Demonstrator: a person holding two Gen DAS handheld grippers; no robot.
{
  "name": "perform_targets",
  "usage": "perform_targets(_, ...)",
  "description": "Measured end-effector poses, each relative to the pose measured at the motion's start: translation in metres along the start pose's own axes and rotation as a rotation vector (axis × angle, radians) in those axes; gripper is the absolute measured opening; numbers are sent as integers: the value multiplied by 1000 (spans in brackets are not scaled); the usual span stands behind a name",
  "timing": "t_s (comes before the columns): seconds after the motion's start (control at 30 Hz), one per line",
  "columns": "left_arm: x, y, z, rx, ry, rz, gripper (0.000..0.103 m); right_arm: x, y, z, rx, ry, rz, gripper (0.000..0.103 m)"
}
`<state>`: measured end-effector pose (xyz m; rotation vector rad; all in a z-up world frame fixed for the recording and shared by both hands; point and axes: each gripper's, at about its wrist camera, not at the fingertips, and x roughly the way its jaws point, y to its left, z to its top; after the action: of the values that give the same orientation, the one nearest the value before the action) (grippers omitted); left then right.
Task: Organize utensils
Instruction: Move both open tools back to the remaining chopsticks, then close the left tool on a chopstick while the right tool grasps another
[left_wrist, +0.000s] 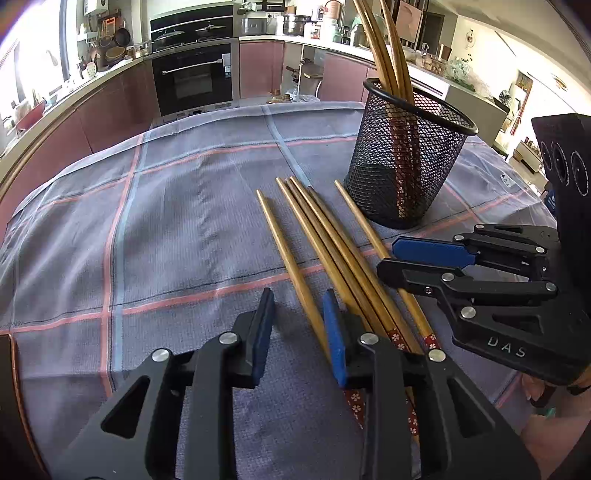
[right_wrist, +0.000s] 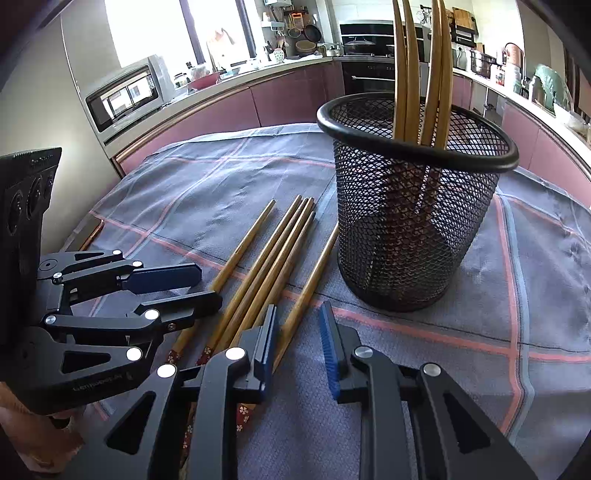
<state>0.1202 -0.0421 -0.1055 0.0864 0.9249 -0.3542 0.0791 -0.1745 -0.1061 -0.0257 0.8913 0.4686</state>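
1. Left gripper (left_wrist: 299, 336): near left, angled down at the cloth. Pads are apart, with the near part of the leftmost chopstick (left_wrist: 284, 251) in the gap, close to the right pad. Not clamped.
2. Checked tablecloth (left_wrist: 166, 221) covers the table; oven (left_wrist: 192, 77) far behind.
3. Five loose chopsticks lie flat on the cloth, centre. Thin tips point far, red flowered ends near. One lies alone at left, a bunch of three (left_wrist: 332, 251) lies side by side, and one lies alone at right.
4. Right gripper (right_wrist: 298, 347): near, just right of the bunch. Pads are apart, and the rightmost chopstick (right_wrist: 314, 273) runs into the gap beside the left pad. No squeeze visible.
5. Black mesh holder (right_wrist: 417, 221): upright on the cloth, far right of the loose ones, very close to the rightmost stick's tip; touching or not, cannot tell.
6. Four chopsticks (right_wrist: 406, 74) stand inside the holder, leaning on its rim.
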Motion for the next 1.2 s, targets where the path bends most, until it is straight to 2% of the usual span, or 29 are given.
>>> perform_targets(0.07, 0, 1, 0, -11, 0, -10, 15, -1, -4, 0, 18, -1, 9, 11)
perform_targets(0.3, -3, 6, -1, -61, -11, -6, 8, -6, -16, -3, 79, -15, 34, 6)
perform_targets(0.53, -15, 3, -5, -40, -38, -31, 8, -22, -12, -2, 49, -60, 81, 6)
perform_targets(0.87, -8, -7, -10, 23, 0, -58, 8, -9, 1, -3, -3, 15, 98, 6)
perform_targets(1.03, -3, -5, -7, 28, 13, -73, 9, -5, 1, -3, -5, 29, 89, 7)
perform_targets(1.2, 2, -6, -2, 45, 15, -74, 13, -5, 0, -3, -15, 30, 87, 7)
